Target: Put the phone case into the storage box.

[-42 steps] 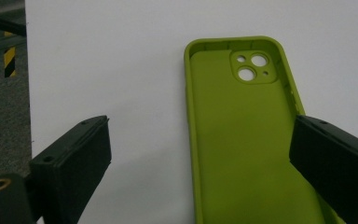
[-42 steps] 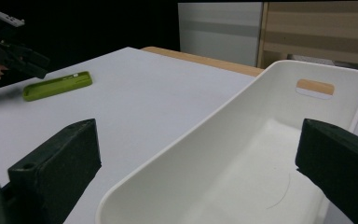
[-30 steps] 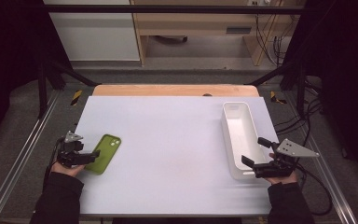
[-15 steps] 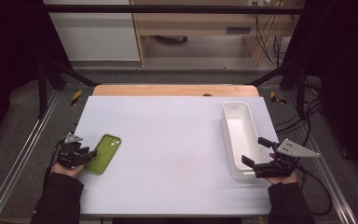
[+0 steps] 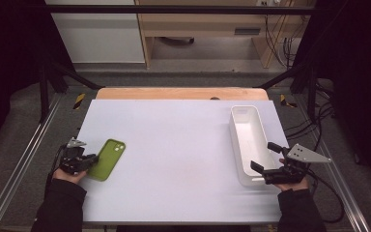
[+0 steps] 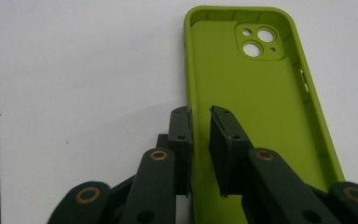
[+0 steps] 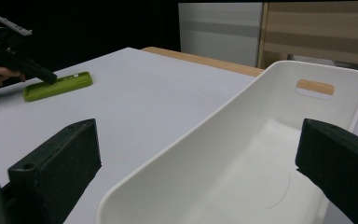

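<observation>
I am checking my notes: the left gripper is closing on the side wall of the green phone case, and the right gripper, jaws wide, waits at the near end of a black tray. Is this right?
Not quite: the tray is white, as the high view shows. The rest holds: the left gripper has just been closing on the side wall of the green phone case, and the right gripper waits at the tray's near end, jaws wide.

Table [image 5: 183, 145]: white top, wooden strip along far edge
Case [image 5: 107, 159]: green, flat on table near left edge, open side up
Bin [image 5: 249, 143]: white, oblong, on table at right side
</observation>
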`<state>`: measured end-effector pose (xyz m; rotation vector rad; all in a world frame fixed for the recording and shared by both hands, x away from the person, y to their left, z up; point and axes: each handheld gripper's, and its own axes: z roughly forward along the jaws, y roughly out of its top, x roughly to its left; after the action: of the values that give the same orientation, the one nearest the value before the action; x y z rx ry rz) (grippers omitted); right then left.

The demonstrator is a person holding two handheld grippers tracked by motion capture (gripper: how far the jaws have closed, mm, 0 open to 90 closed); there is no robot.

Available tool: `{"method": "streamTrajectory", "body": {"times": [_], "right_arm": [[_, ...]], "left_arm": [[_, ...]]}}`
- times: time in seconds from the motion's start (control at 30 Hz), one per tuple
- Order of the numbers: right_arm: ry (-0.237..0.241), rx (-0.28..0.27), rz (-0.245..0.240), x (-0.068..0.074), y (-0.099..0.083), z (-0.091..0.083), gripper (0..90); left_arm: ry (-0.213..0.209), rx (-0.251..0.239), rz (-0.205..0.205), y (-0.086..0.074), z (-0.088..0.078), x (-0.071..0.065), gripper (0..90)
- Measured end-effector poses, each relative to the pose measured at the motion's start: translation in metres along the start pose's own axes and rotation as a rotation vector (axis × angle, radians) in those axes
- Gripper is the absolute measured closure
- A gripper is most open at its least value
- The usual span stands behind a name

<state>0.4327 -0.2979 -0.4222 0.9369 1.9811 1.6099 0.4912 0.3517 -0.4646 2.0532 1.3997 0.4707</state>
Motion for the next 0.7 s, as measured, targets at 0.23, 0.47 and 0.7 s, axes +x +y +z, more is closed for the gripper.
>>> {"method": "streamTrajectory", "body": {"times": [0.23, 0.47, 0.7], "right_arm": [[-0.002, 0.002, -0.002, 0.0001, -0.0001, 0.0004, 0.6], [0.000, 0.000, 0.000, 0.0002, 0.0001, 0.0002, 0.6], [-0.002, 0.000, 0.000, 0.0002, 0.0003, -0.0001, 0.6]], "left_arm": [[0.021, 0.012, -0.002, 0.0012, -0.0007, 0.0002, 85.5], [0.023, 0.013, -0.002, 0.0015, -0.0009, 0.0002, 86.6], [0.023, -0.007, -0.003, 0.0021, -0.0041, 0.0004, 87.3]]}}
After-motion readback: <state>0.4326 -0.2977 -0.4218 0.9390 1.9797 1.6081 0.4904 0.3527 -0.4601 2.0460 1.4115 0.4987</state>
